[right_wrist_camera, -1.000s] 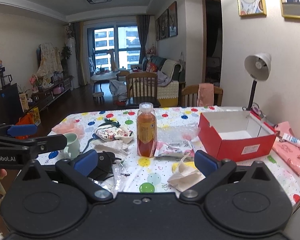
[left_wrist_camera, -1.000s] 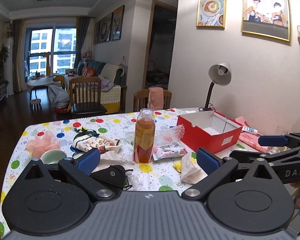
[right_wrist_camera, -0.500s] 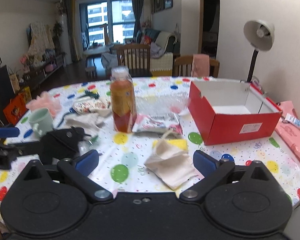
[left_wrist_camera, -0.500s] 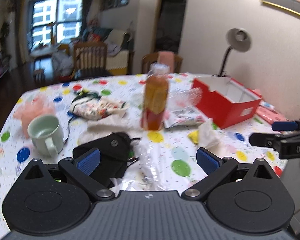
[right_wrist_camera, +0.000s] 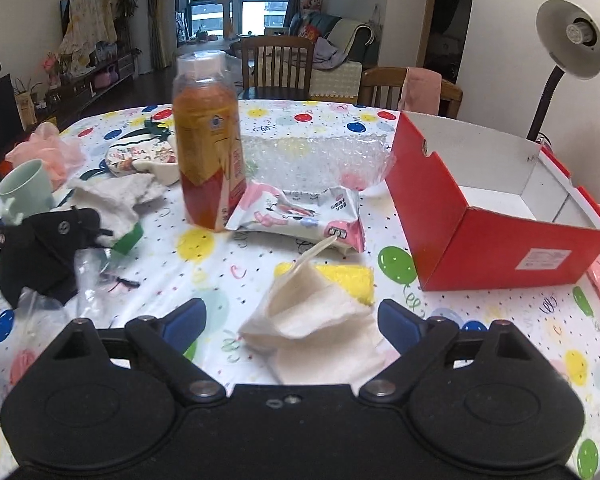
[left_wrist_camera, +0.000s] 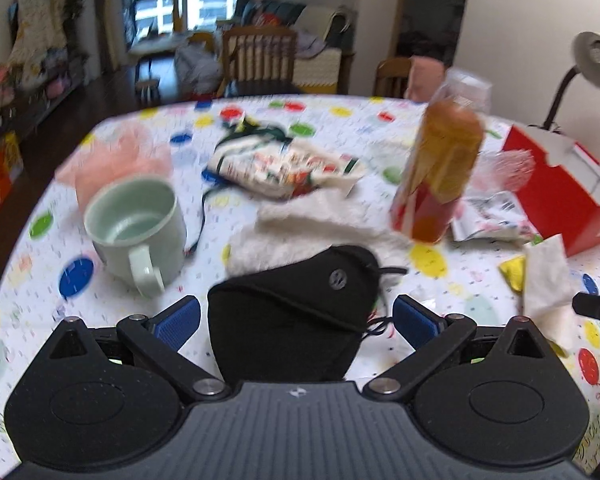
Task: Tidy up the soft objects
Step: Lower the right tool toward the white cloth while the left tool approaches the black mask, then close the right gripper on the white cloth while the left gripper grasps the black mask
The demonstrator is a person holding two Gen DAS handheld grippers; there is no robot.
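My left gripper (left_wrist_camera: 296, 320) is open, its blue pads on either side of a black fabric mask (left_wrist_camera: 300, 312) lying on the dotted tablecloth. A white fluffy cloth (left_wrist_camera: 312, 228) lies just behind the mask. My right gripper (right_wrist_camera: 290, 320) is open, its pads flanking a cream folded cloth (right_wrist_camera: 316, 320) that rests partly on a yellow sponge (right_wrist_camera: 340, 276). The black mask also shows in the right wrist view (right_wrist_camera: 44, 248). An open red box (right_wrist_camera: 496, 216) stands at the right.
An orange drink bottle (right_wrist_camera: 208, 140) stands mid-table beside a wipes packet (right_wrist_camera: 300, 216) and bubble wrap (right_wrist_camera: 312, 160). A green mug (left_wrist_camera: 136, 228), a floral pouch (left_wrist_camera: 284, 168) and pink fabric (left_wrist_camera: 116, 160) sit at the left. A desk lamp (right_wrist_camera: 568, 44) stands behind the box.
Both grippers have dropped and moved forward over the table. The left now straddles the black mask, the right straddles the cream cloth. Both stayed open.
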